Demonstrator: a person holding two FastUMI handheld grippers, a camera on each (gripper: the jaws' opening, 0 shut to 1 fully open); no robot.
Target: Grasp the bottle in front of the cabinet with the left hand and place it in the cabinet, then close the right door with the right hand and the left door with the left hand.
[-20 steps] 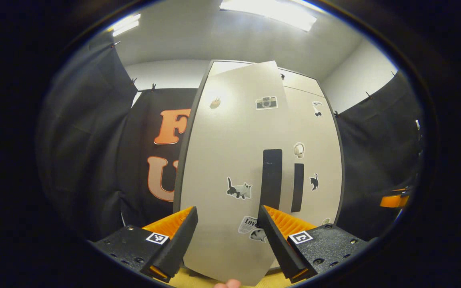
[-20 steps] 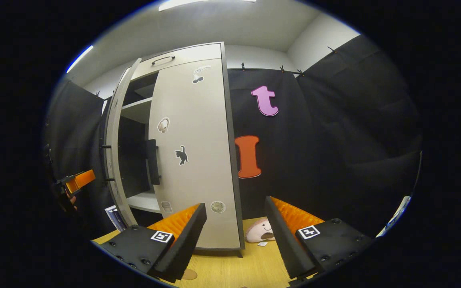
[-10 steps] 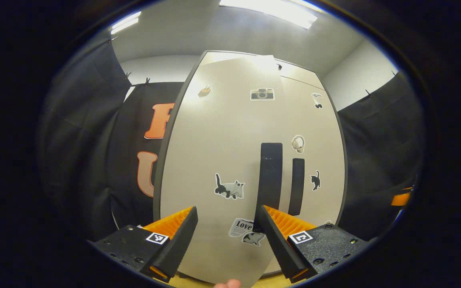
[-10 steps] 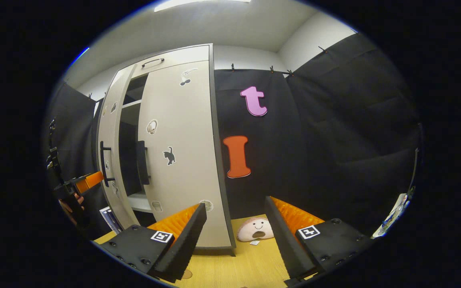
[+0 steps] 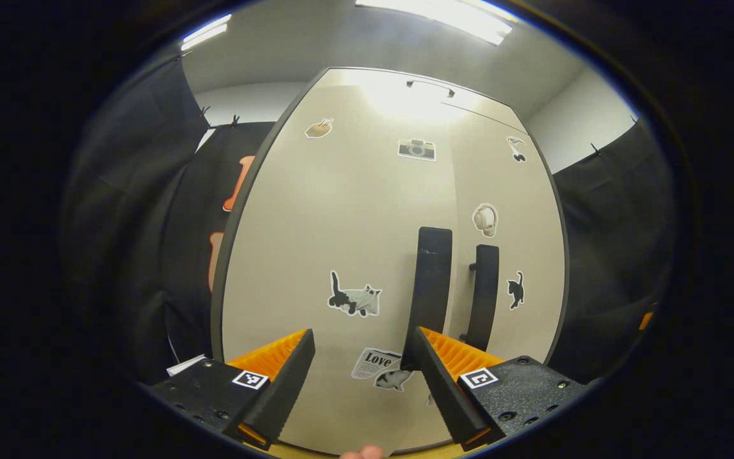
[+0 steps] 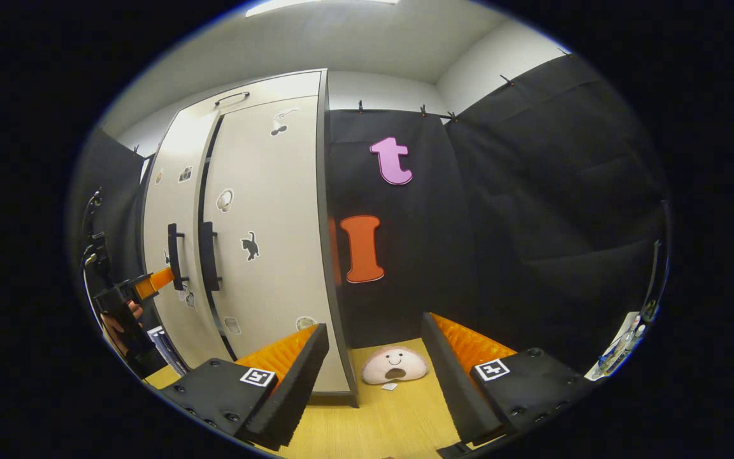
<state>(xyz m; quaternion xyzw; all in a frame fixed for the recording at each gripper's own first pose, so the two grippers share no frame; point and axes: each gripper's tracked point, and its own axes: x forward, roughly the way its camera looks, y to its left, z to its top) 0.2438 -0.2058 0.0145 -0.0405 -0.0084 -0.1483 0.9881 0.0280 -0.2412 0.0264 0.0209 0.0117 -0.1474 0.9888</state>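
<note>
The pale cabinet (image 5: 341, 210) has both doors standing flush, or very nearly so, and they hide its inside. The left door (image 5: 316, 255) carries a cat sticker and a black handle (image 5: 434, 280); the right door's handle (image 5: 483, 293) sits just beside it. My left gripper (image 5: 359, 357) is open and close up against the lower part of the left door, its right fingertip just under that handle. The right gripper view has the cabinet (image 6: 265, 223) at the left, with the left gripper (image 6: 147, 285) at the left door. My right gripper (image 6: 373, 347) is open and empty, off the cabinet's right corner.
A pink plush toy (image 6: 394, 364) lies on the wooden table top (image 6: 380, 421) right of the cabinet. A white and blue booklet (image 6: 166, 344) leans by the cabinet's left foot. Black cloth walls close in on both sides.
The left door has swung from ajar to flush with the right door, my left gripper following it in. The right gripper view has shifted rightward, away from the cabinet.
</note>
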